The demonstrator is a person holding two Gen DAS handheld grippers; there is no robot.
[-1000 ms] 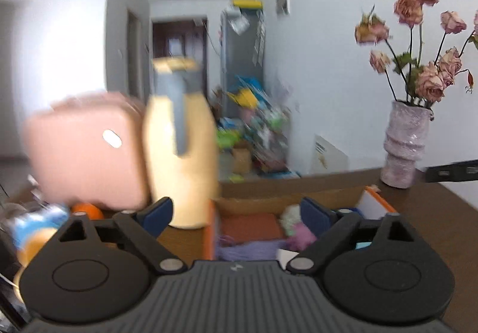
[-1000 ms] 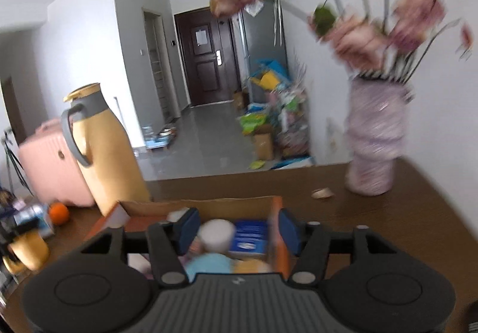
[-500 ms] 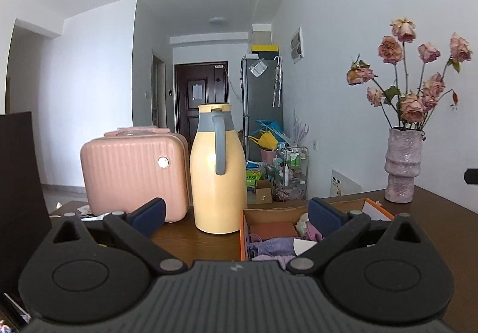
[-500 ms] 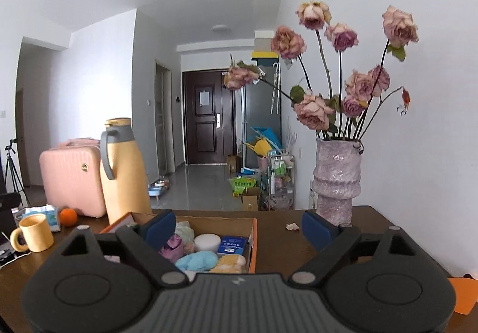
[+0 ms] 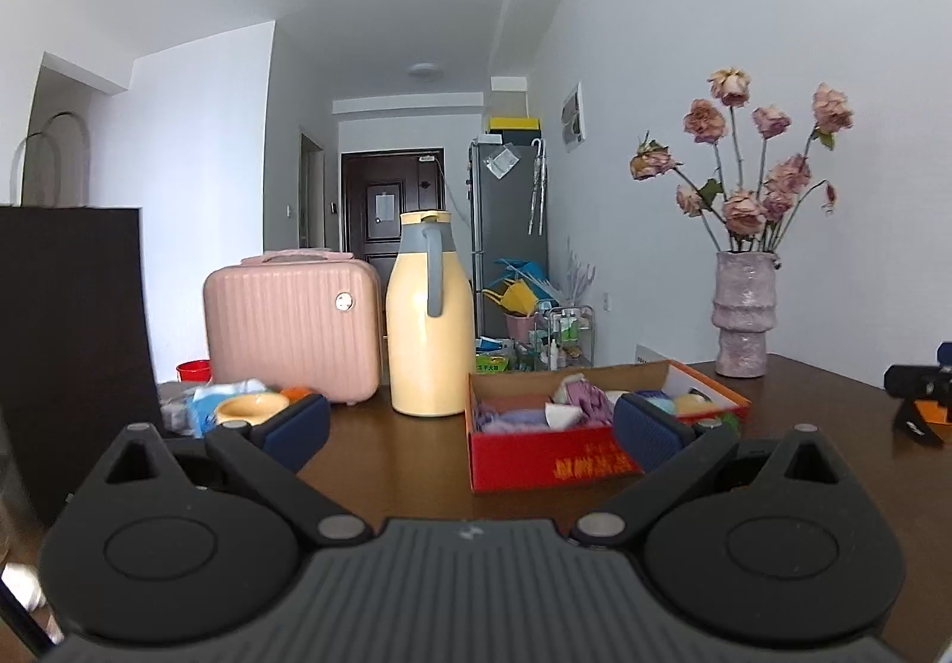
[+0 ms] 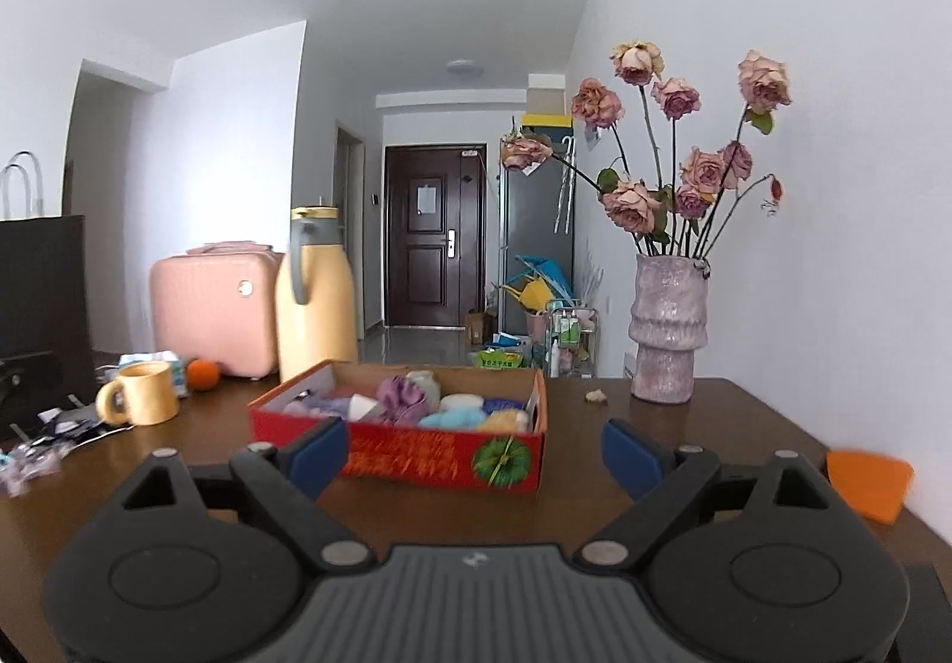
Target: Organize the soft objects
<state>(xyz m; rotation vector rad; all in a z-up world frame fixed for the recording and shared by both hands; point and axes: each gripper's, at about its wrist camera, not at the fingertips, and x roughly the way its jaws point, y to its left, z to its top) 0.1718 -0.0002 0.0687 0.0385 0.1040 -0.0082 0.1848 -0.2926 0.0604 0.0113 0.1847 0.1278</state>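
A red cardboard box (image 5: 547, 463) (image 6: 416, 454) stands on the dark wooden table, holding several soft things: purple cloth (image 6: 401, 395), a light blue piece (image 6: 455, 416), a yellow piece (image 6: 506, 419) and a white round pad (image 6: 461, 401). My left gripper (image 5: 470, 428) is open and empty, a little back from the box, which sits to its right. My right gripper (image 6: 473, 452) is open and empty, facing the box's front wall from a short way off.
A yellow thermos jug (image 5: 429, 318), a pink small suitcase (image 5: 291, 327), a yellow mug (image 6: 143, 392) and an orange (image 6: 202, 374) stand left of the box. A vase of dried roses (image 6: 666, 330) stands at the right. An orange object (image 6: 868, 490) lies at the table's right edge. A black bag (image 5: 65, 335) stands at the far left.
Both grippers have pulled back and risen away from the box, which now looks farther off. Both stay open and empty.
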